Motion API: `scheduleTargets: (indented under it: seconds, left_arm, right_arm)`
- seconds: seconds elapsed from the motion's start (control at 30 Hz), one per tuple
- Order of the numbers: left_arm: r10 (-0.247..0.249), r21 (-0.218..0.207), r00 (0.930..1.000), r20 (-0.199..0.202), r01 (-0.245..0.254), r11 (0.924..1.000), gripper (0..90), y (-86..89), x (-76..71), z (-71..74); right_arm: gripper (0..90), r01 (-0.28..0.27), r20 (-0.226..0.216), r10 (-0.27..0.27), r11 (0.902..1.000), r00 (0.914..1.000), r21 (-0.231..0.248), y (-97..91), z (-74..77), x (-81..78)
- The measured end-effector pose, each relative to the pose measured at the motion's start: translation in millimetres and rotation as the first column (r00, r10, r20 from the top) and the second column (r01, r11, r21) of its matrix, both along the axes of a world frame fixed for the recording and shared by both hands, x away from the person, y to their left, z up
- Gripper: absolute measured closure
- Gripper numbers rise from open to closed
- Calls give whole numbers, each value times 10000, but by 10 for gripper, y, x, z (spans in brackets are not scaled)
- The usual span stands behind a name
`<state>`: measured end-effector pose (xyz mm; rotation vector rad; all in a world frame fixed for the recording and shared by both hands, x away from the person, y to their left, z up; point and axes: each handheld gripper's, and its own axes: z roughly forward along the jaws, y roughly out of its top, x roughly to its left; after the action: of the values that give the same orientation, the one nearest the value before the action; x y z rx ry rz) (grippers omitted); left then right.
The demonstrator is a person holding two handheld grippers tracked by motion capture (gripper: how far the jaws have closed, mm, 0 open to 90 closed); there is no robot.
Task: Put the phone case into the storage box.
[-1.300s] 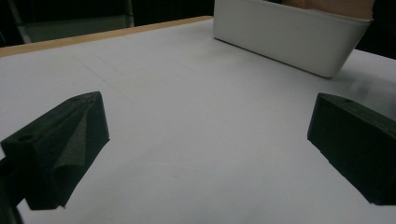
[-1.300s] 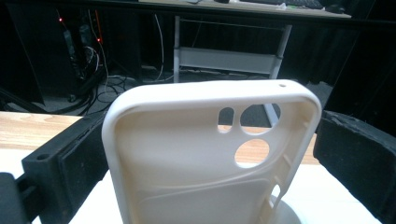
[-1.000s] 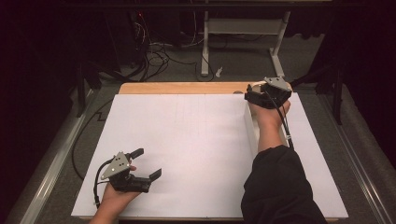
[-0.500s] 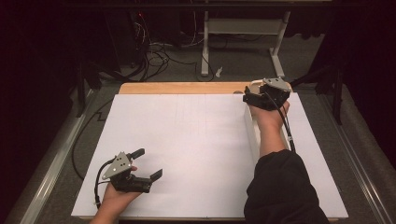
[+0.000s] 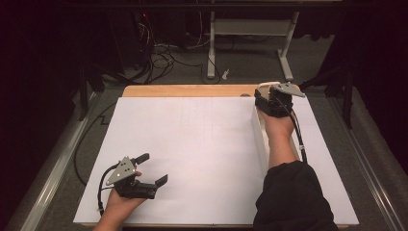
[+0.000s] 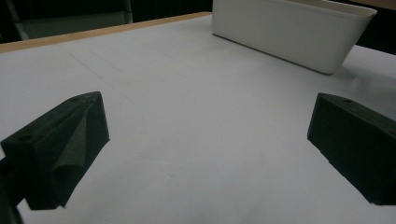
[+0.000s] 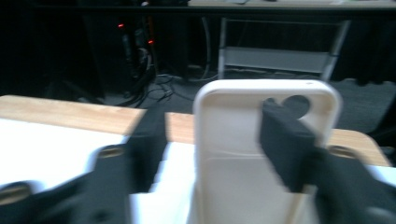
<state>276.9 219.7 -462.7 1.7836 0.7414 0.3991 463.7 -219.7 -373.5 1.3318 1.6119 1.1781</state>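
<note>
White paper [image 5: 202, 154] covers the wooden table [image 5: 187, 90], with dark floor, loose cables and a white frame stand [image 5: 250, 33] beyond its far edge. Well to the left of the long white bin [image 5: 260, 139], at the paper's near edge, the left gripper [image 5: 153, 169] rests in the person's left hand [image 5: 118, 204] with its jaws spread wide over bare paper, touching nothing. At the bin's far end, close to the table's far edge, the right gripper [image 7: 212, 140] straddles the bin wall, one jaw outside and one inside, though the blur leaves it unclear whether they pinch it.
</note>
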Motion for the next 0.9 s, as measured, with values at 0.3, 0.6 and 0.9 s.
scheduleTargets:
  seconds: [0.3,0.6,0.9]
  left_arm:
    - [13,-3,10000,12,-13,10000,2,12,-2,3]
    - [28,-15,10000,23,-28,10000,2,15,-3,6]
    - [86,-79,10000,27,-85,9999,2,32,-4,9]
  right_arm:
    - [900,-897,-516,876,9951,9948,-406,95,-88,67]
    - [900,-1155,-1156,1056,9898,9877,-829,154,-155,165]
    - [900,-1037,-1341,891,9889,9870,-1063,202,-188,233]
